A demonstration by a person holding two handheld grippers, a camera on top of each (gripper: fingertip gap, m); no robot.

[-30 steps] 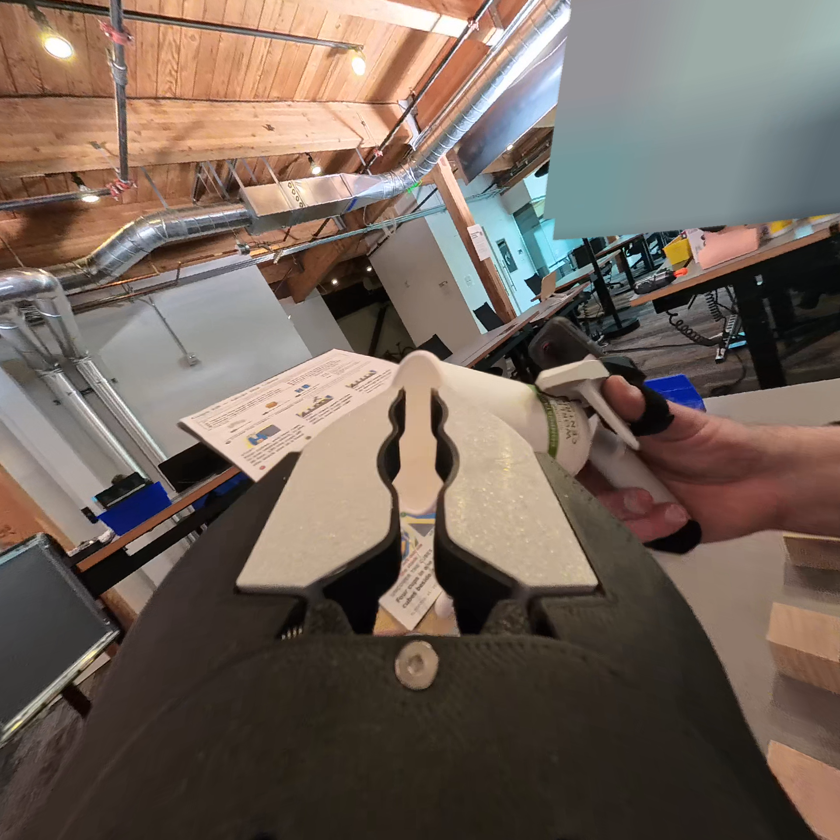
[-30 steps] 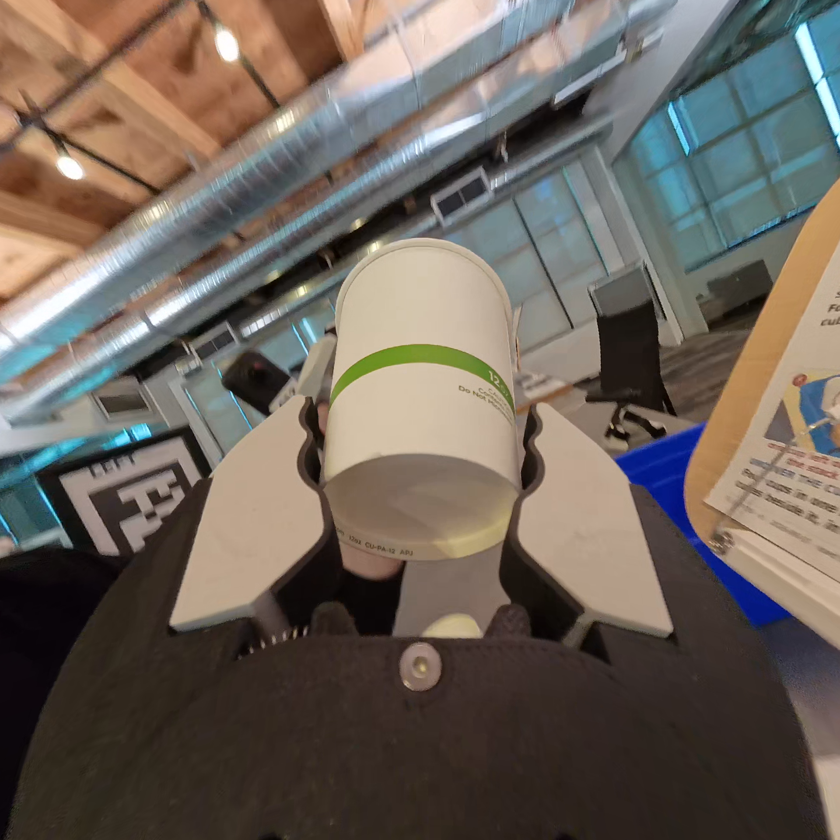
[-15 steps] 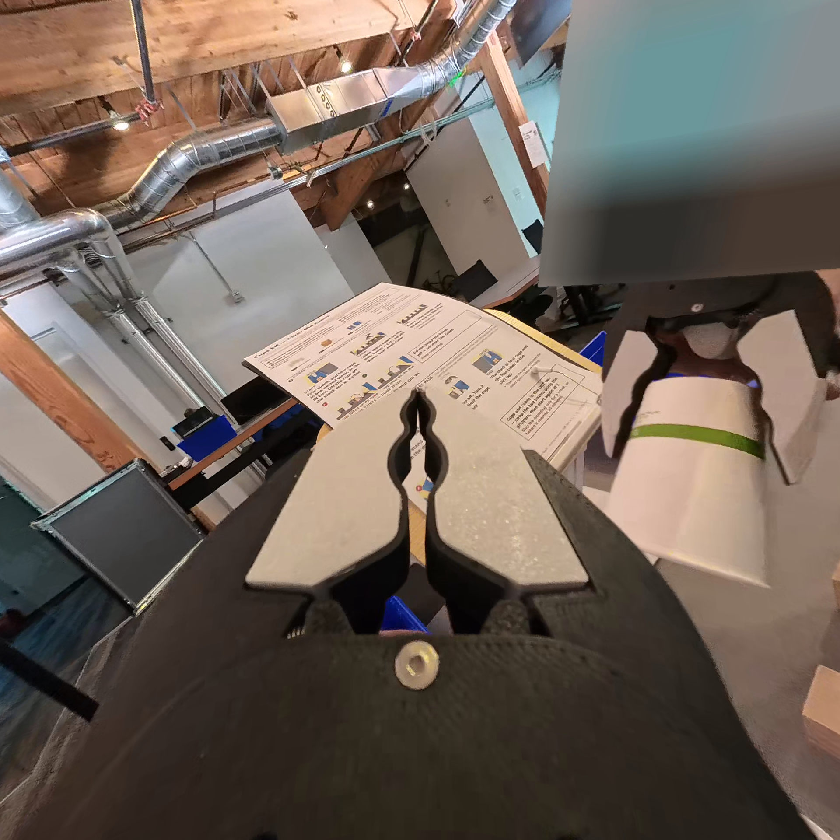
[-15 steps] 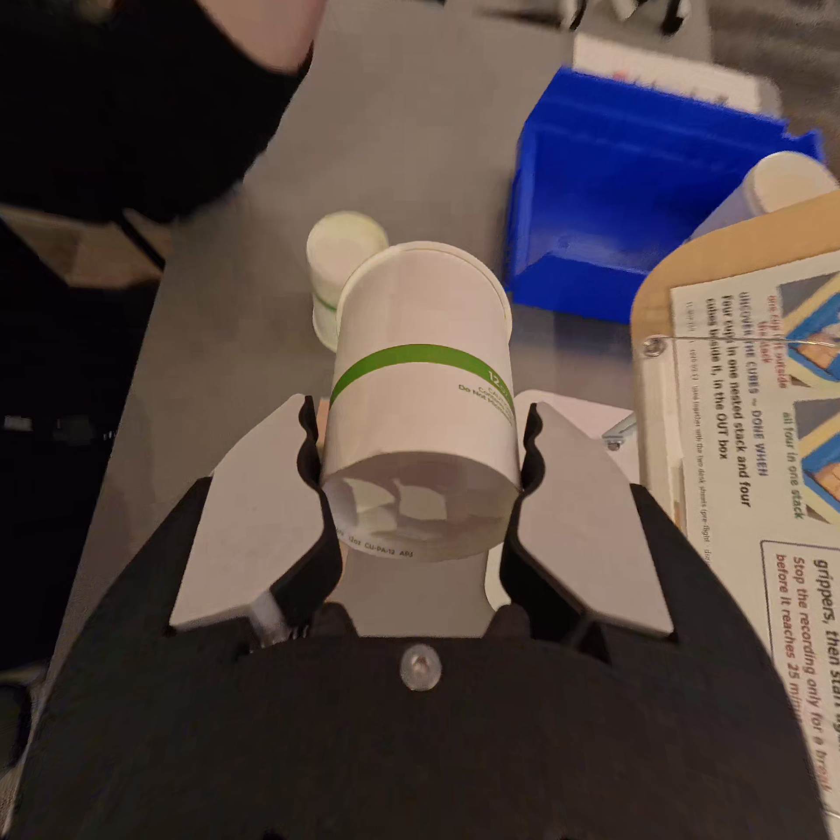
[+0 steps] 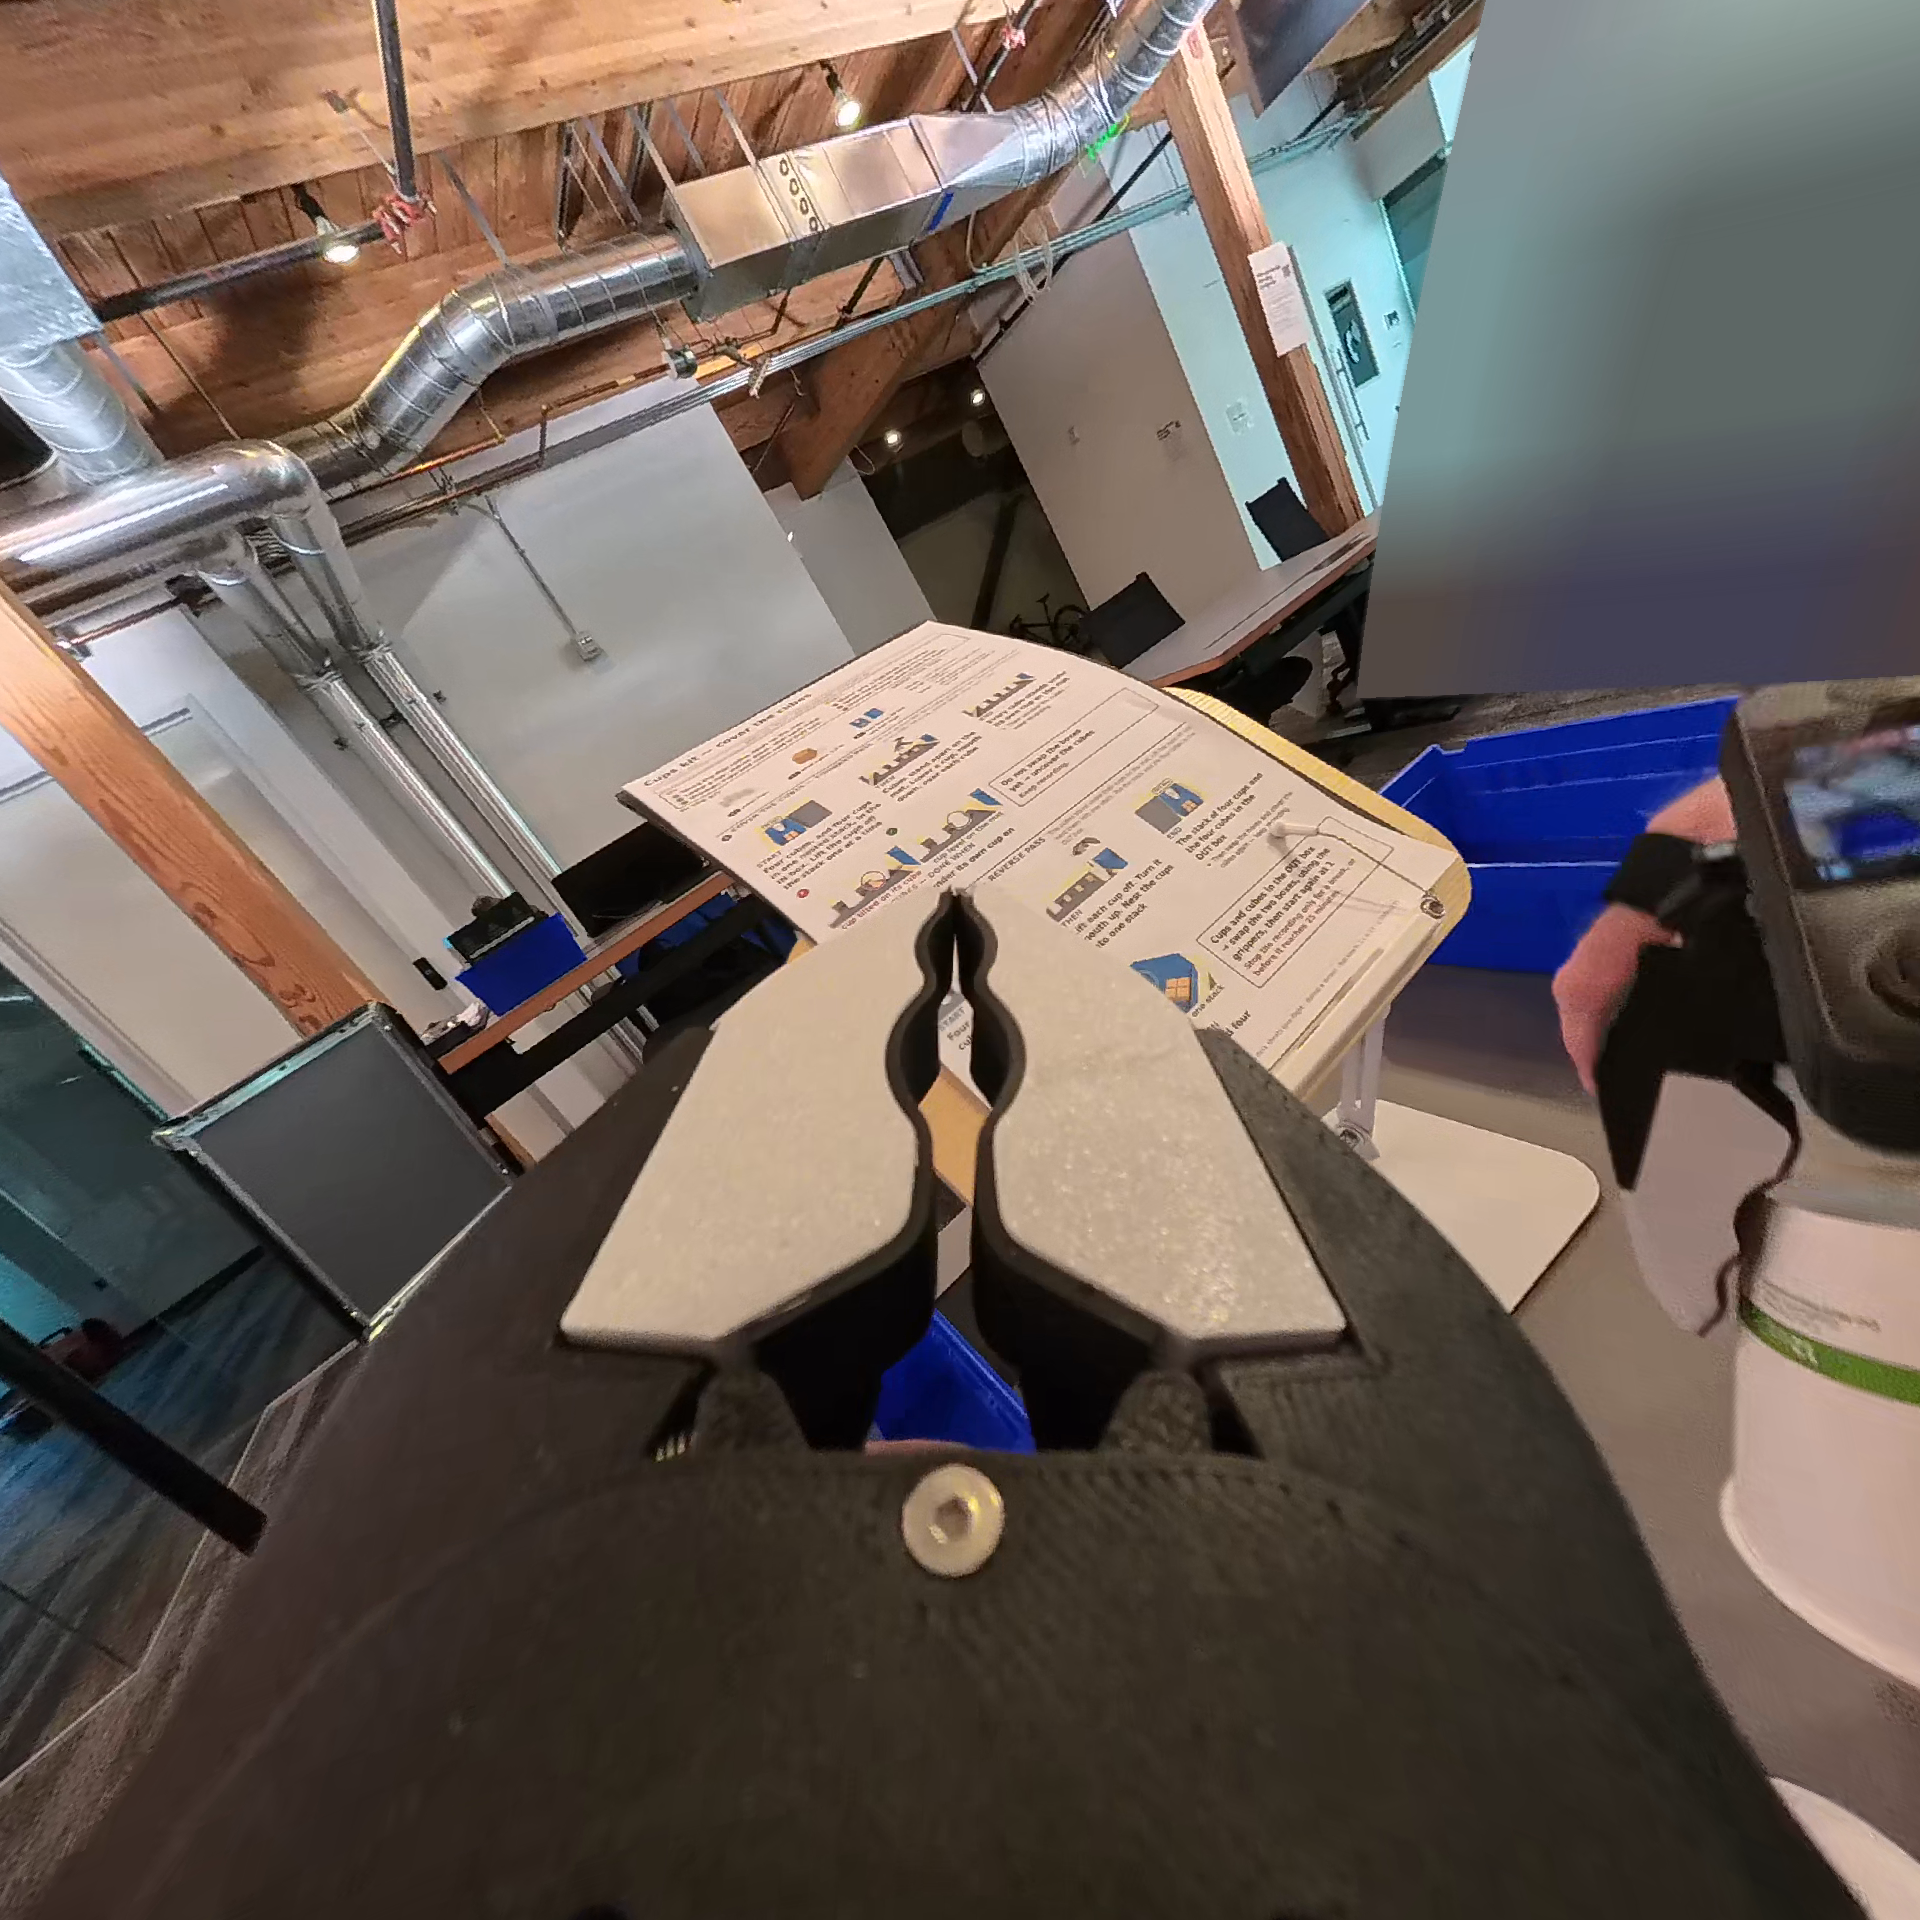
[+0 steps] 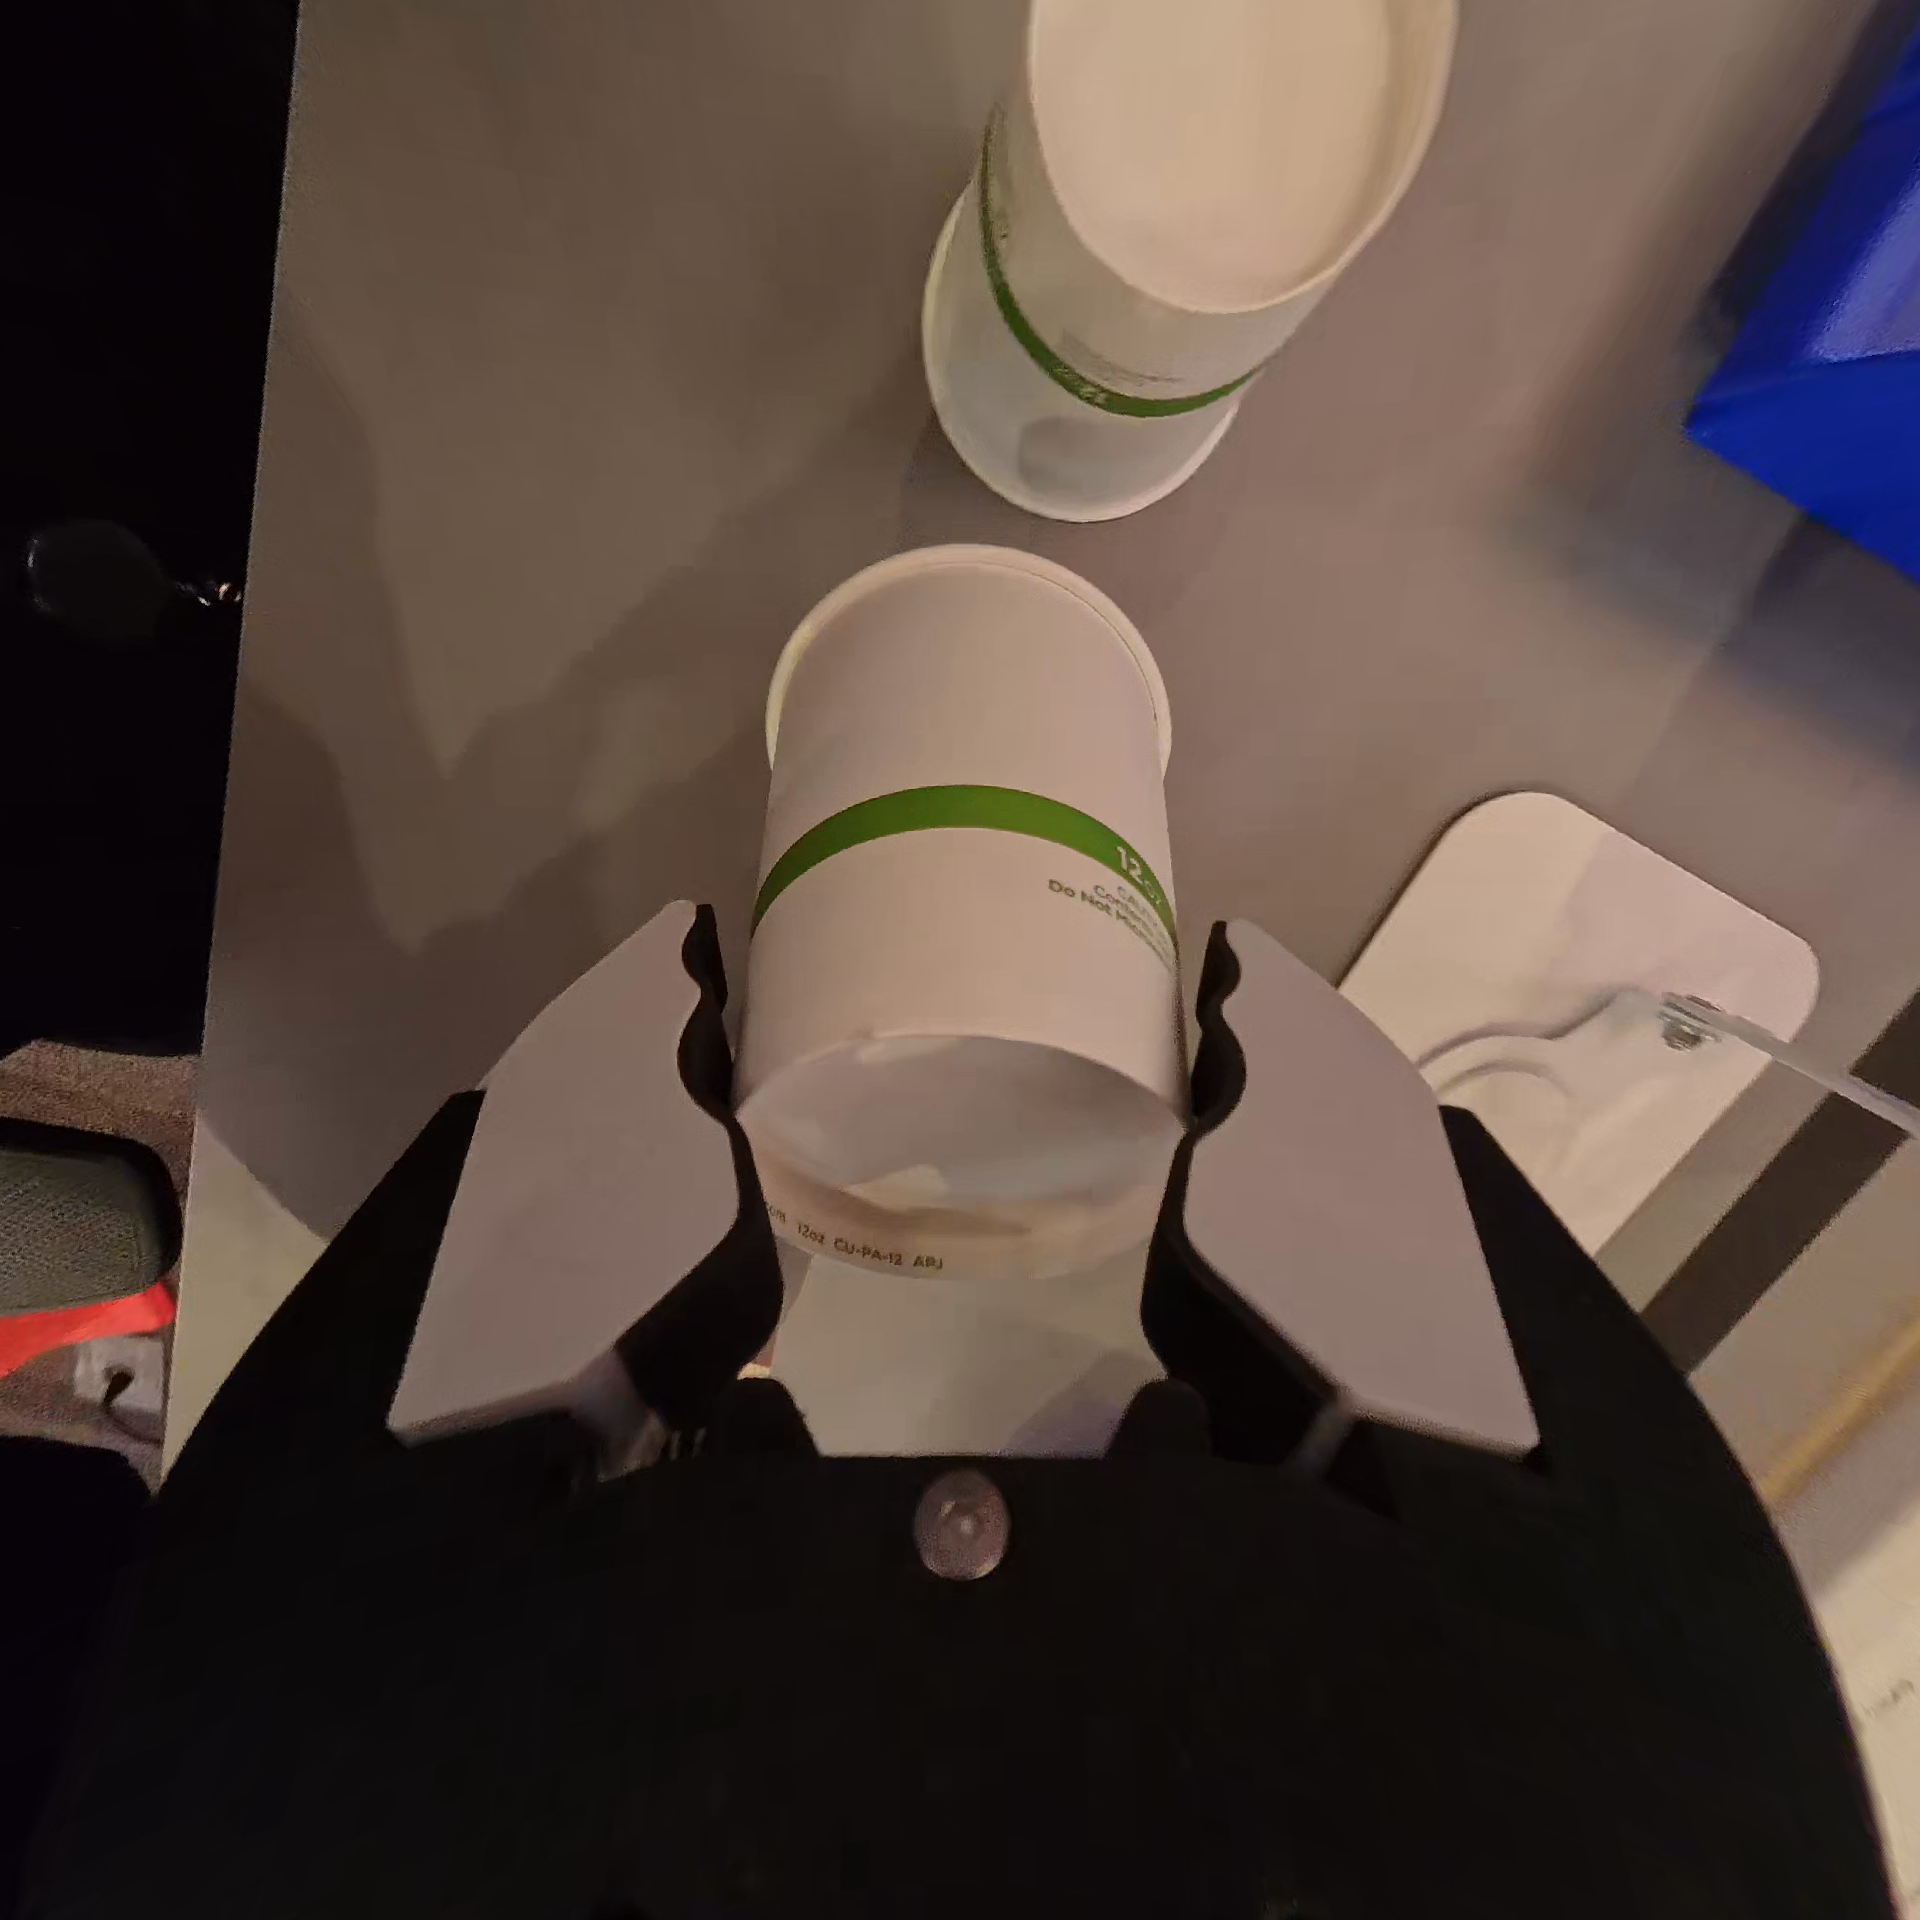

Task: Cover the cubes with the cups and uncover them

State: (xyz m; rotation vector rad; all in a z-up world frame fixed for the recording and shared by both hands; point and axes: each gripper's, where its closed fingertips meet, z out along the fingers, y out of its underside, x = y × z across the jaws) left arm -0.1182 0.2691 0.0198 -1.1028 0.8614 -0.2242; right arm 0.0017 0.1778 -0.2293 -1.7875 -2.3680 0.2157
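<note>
My right gripper [image 6: 958,925] is shut on a white paper cup with a green band [image 6: 961,862], held upside down with its mouth towards the grey table [image 6: 520,416]. The same cup [image 5: 1839,1403] shows at the far right of the left wrist view, low over the table, under the right gripper [image 5: 1829,1039]. A second white cup [image 6: 1122,312] stands upside down on the table just beyond it. My left gripper [image 5: 956,909] is shut and empty, raised and pointing up at an instruction sheet [image 5: 1039,821]. No cubes are in view; I cannot tell what the cups hide.
The sheet rests on a tilted board with a white base plate [image 6: 1558,987] [image 5: 1475,1195]. A blue bin [image 5: 1558,821] [image 6: 1829,343] stands behind the cups. The table's left edge [image 6: 260,623] runs beside a dark drop. A hand [image 5: 1621,987] holds the right gripper.
The right gripper has swung the cup from pointing up at the ceiling to mouth-down over the table, next to the other cup. The left gripper stays shut and has tilted slightly.
</note>
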